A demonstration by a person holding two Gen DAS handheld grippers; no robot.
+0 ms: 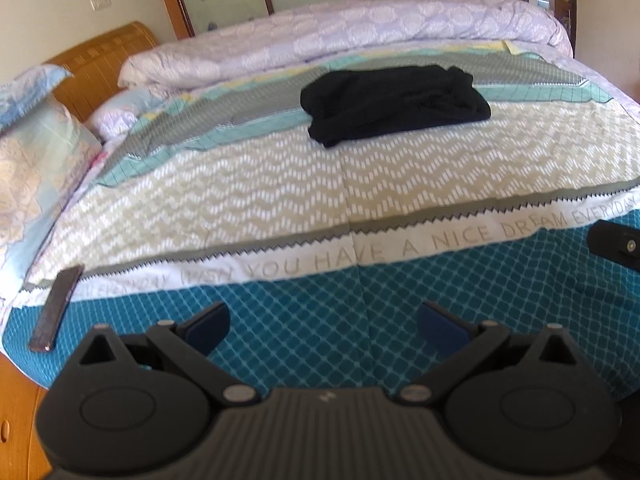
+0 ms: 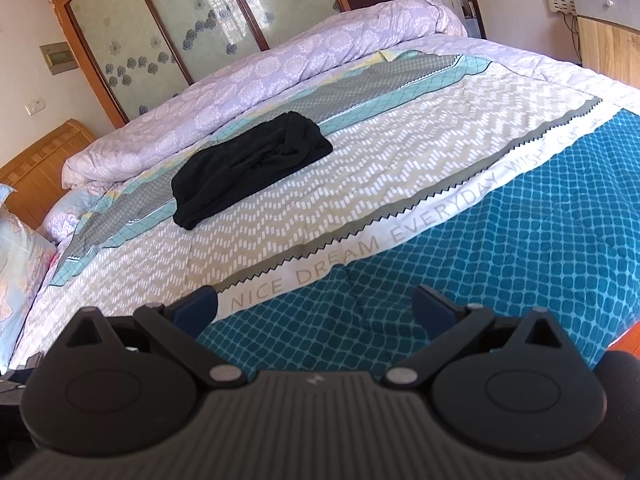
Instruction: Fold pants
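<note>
1. Both jaws stand spread wide with nothing between them: I see the left gripper (image 1: pixel 323 326) and the right gripper (image 2: pixel 316 308) each hanging over the teal diamond-patterned band of the bedspread (image 1: pixel 280 184), and neither touches the cloth.
2. From the left wrist view, the black pants (image 1: pixel 394 104) lie well apart from my fingers, far up the bedspread, a little to the right of the gap between the jaws.
3. From the right wrist view, those pants (image 2: pixel 250 170) sit far ahead and off to the left of the jaws.
4. The pants are bunched into a compact, thick bundle; I cannot tell how many layers it has.
5. Relative to the bedspread, the bundle rests across its grey and pale-teal stripes and onto the beige zigzag band, just below the rolled lilac duvet (image 1: pixel 340 36), which lies along the bedspread's far edge.
6. A lettered white strip (image 1: pixel 360 254) crosses the bedspread between the pants and my grippers.
7. A dark phone (image 1: pixel 56 308) lies at the bedspread's near left edge, well apart from the pants.
8. Pillows (image 1: pixel 36 156) lie against the bedspread's left side, by the wooden headboard (image 1: pixel 104 68).
</note>
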